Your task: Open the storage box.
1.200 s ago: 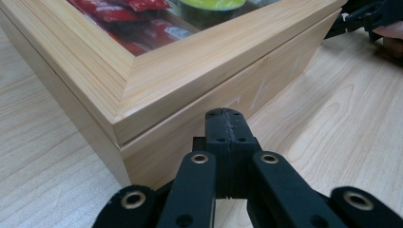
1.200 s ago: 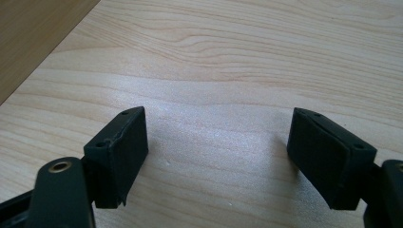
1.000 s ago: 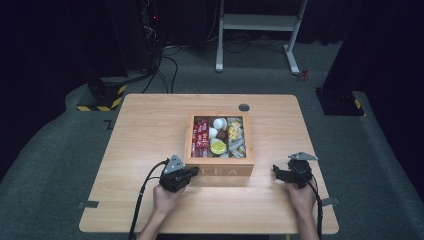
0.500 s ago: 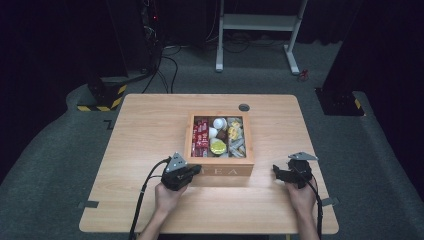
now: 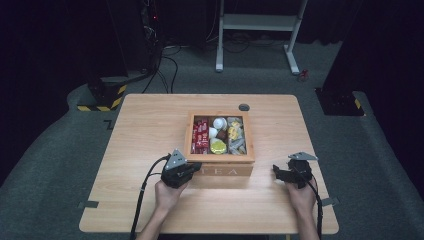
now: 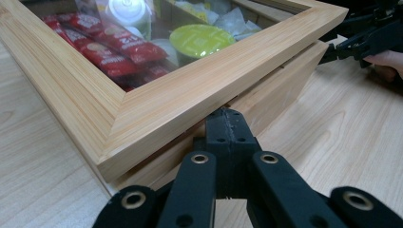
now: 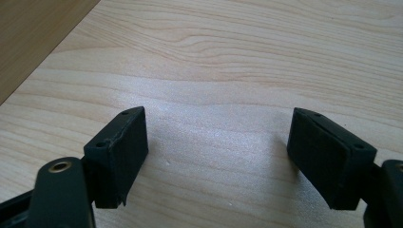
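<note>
High view: light wooden tea box with glass-paned lid (image 5: pixel 220 150) sits at the middle of the pale wood desk (image 5: pixel 140 130), nearer the front edge than the back. Through the pane: red sachets, a yellow-green round pod, white cups, clear wrapped pieces. Left gripper (image 5: pixel 194 169) lies against the box's front-left corner, hand behind it. Right gripper (image 5: pixel 276 172) rests on the desk near the front-right corner of the box, apart from it. A small dark round disc (image 5: pixel 244 107) lies behind the box toward the back edge

Left gripper view: the jaws are pressed together with nothing between them, tips tucked at the seam under the lid frame (image 6: pixel 190 102) at the corner. The lid stands slightly raised and skewed over the base here, which the high view does not resolve. The other gripper shows far off at upper right

Right gripper view: jaws spread wide over bare desk, nothing between the pads (image 7: pixel 124 152); a strip of the box's wall at upper left. This view confirms the right gripper holds nothing, a point that is too small to tell from above

Risks, as judged: closed tips prying at one corner may slip out of the seam and let the lid drop; levering from one corner may twist the lid or push the whole box across the desk, since the right gripper is not bracing it; a sudden flip could spill the contents
</note>
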The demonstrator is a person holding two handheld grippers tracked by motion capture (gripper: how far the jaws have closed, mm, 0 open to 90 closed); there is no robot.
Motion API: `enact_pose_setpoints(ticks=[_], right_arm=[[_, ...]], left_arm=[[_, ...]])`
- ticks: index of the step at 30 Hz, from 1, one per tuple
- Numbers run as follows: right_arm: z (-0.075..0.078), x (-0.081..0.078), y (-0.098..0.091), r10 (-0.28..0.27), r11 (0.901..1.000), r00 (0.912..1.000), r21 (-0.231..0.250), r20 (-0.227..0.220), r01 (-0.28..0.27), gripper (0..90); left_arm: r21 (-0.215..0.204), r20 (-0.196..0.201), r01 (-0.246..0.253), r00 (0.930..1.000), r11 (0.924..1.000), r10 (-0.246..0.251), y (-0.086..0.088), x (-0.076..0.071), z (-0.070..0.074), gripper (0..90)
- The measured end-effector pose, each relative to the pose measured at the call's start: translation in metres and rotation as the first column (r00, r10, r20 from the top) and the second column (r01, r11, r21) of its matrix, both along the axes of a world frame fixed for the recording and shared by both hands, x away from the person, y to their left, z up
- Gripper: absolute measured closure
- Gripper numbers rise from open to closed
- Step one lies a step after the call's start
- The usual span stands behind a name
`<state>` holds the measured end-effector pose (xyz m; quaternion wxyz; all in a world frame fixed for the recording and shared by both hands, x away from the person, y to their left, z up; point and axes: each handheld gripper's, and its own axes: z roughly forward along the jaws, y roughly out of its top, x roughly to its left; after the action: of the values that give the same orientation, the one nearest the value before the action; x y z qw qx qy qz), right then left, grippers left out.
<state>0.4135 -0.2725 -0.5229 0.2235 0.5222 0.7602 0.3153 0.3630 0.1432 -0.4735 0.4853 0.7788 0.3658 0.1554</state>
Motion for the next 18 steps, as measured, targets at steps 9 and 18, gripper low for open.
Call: enact_pose_setpoints(ticks=[9,18], right_arm=[[0.000,0.000,0.000,0.000,1.0000,1.0000,0.000,0.000,0.000,21.2],[0.000,0.000,0.000,-0.001,1.0000,1.0000,0.001,0.000,0.001,21.3]], left_arm=[[-0.004,-0.005,-0.006,1.0000,1.0000,0.006,-0.002,0.004,0.005,90.0],[-0.008,-0.005,-0.014,0.9999,0.9999,0.014,-0.002,0.009,0.012,90.0]])
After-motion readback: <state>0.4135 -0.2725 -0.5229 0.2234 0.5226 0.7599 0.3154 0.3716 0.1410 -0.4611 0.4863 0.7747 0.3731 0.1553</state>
